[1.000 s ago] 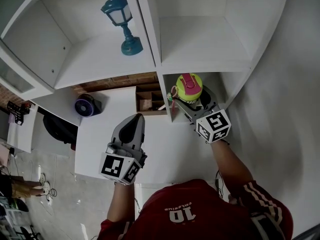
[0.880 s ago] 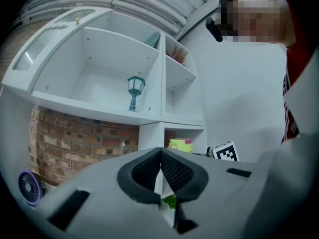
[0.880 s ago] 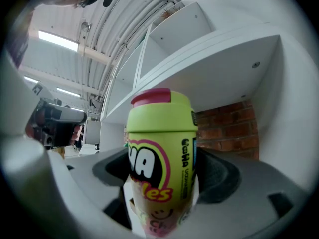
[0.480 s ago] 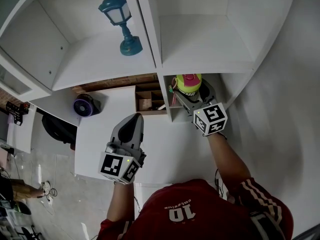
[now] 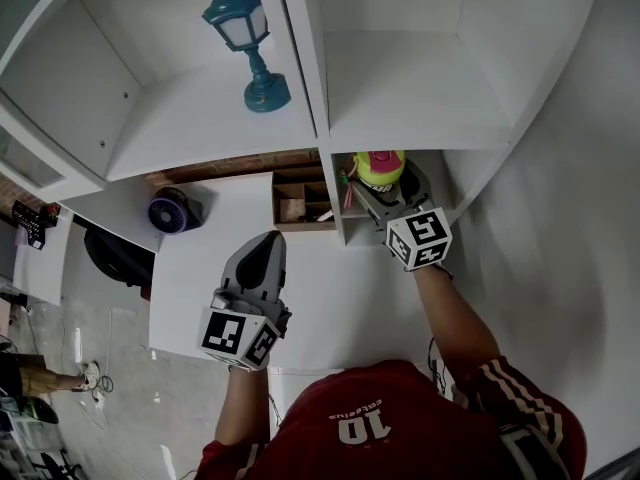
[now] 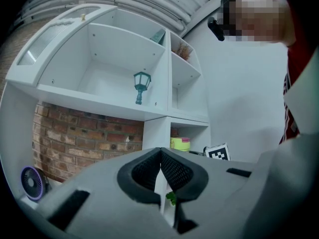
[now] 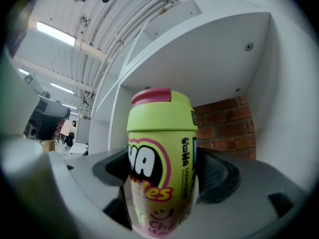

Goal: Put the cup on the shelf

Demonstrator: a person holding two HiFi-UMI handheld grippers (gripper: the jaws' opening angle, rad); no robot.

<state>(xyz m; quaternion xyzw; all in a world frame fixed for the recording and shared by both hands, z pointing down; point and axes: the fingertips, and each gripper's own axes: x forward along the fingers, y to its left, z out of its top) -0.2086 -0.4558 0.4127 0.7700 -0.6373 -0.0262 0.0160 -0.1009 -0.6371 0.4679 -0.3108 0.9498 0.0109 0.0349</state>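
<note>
Head view shows my left tongs (image 5: 268, 240) at seven o'clock over the bench (image 5: 330, 293), jaws together and empty; at one o'clock my right tongs (image 5: 379, 182) clamp the yellow-green cup (image 5: 380, 165), upright inside the shelf's (image 5: 322, 118) lower compartment.

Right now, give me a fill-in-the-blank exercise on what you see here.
The right gripper holds a ____ with a pink lid.
The left gripper, jaws together, holds ____.
The wall behind the shelf is red ____.
Missing words: cup; nothing; brick.
</note>
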